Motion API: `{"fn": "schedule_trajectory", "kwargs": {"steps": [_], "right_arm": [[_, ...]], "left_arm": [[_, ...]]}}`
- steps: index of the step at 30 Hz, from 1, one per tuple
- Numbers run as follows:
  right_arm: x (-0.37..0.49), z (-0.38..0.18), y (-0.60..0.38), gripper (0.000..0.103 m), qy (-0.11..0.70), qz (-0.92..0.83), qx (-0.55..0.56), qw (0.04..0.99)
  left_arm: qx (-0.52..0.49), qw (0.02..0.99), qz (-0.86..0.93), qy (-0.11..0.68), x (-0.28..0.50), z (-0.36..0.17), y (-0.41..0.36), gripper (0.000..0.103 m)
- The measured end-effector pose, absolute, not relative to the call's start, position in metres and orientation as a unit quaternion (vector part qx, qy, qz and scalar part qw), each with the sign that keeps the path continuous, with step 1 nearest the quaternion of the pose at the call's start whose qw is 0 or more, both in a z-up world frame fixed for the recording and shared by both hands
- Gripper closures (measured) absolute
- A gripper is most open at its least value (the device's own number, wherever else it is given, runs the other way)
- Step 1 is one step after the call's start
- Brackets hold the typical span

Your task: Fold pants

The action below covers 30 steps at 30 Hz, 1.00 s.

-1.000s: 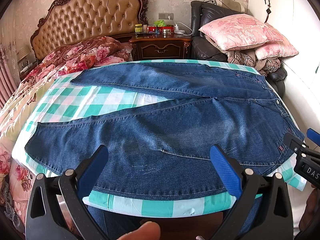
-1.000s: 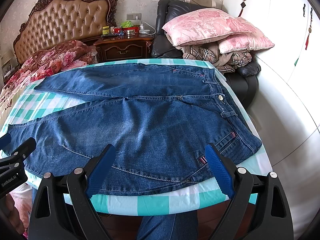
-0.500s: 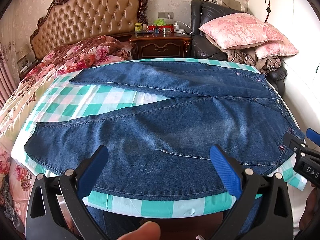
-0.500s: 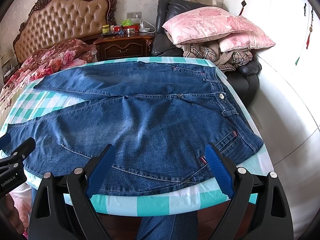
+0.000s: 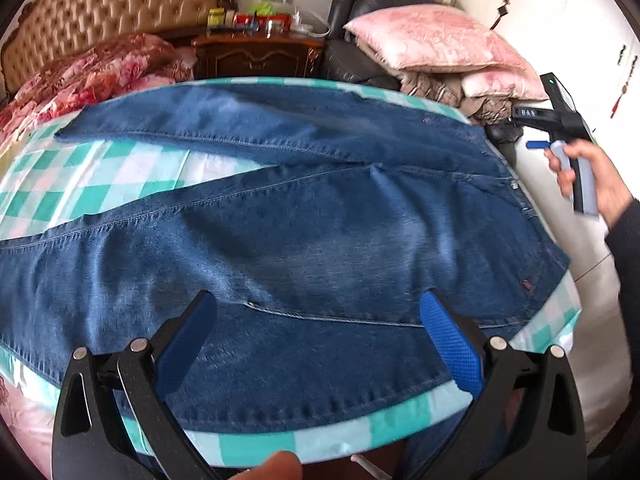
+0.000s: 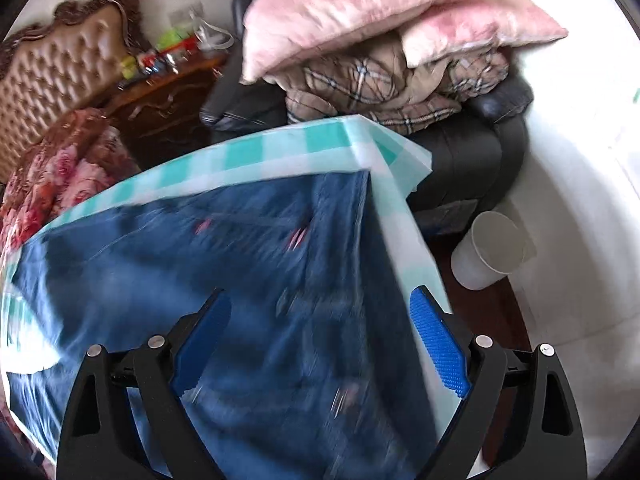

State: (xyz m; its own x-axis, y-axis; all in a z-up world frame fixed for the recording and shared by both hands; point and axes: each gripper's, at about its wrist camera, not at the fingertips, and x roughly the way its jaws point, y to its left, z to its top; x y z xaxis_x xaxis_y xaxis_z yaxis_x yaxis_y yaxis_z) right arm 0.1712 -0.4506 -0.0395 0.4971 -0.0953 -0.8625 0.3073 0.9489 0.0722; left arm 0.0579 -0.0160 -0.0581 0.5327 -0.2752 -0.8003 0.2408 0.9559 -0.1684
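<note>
The left gripper hangs over the near edge of the table, its two blue-padded fingers spread wide with nothing between them. Under and ahead of it lie the jeans, spread flat on the green-and-white checked cloth. The near leg runs off to the left of this gripper, and the far leg lies beyond it, the two parting in a V with bare checked cloth between them. The waistband end sits ahead and to the right of the gripper, reaching the table's right edge. Further left and beyond the jeans are a floral quilt and a tufted headboard; straight ahead past the table stands a dark nightstand.

To the right, the person's right hand holds the right gripper raised beside the waistband end. In its own blurred view that gripper is also wide open and holds nothing. It hovers above the waist of the jeans, its right finger over the table's edge strip. Ahead of it is the table's far corner, then a dark armchair piled with pink pillows and plaid bedding. A white bin stands on the floor ahead and to its right.
</note>
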Motion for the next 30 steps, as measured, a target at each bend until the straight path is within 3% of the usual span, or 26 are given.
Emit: {"fn": "schedule_trajectory", "kwargs": {"steps": [2, 11, 13, 14, 22, 26, 30], "right_arm": [[0.204, -0.054, -0.470, 0.016, 0.498, -0.118, 0.109, 0.852], [0.282, -0.107, -0.494, 0.043, 0.533, -0.095, 0.095, 0.836], [0.283, -0.106, -0.492, 0.067, 0.523, -0.097, 0.076, 0.843], [0.283, -0.106, -0.492, 0.089, 0.521, -0.083, 0.080, 0.846], [0.219, -0.024, -0.466, 0.090, 0.414, -0.018, 0.069, 0.908], [0.150, 0.027, -0.438, 0.090, 0.343, 0.055, 0.067, 0.935], [0.063, 0.049, -0.410, 0.090, 0.287, 0.157, 0.079, 0.942]], "left_arm": [[-0.017, 0.874, -0.136, 0.466, 0.070, -0.064, -0.011, 0.002], [-0.047, 0.881, -0.102, 0.459, 0.118, -0.061, 0.033, 0.002], [-0.047, 0.882, -0.098, 0.459, 0.126, -0.059, 0.039, 0.004], [-0.049, 0.882, -0.098, 0.459, 0.130, -0.060, 0.041, 0.010], [-0.104, 0.877, -0.113, 0.456, 0.171, -0.047, 0.076, 0.041], [-0.195, 0.867, -0.105, 0.446, 0.223, -0.030, 0.127, 0.055], [-0.286, 0.837, -0.103, 0.454, 0.298, -0.029, 0.175, 0.058]]}}
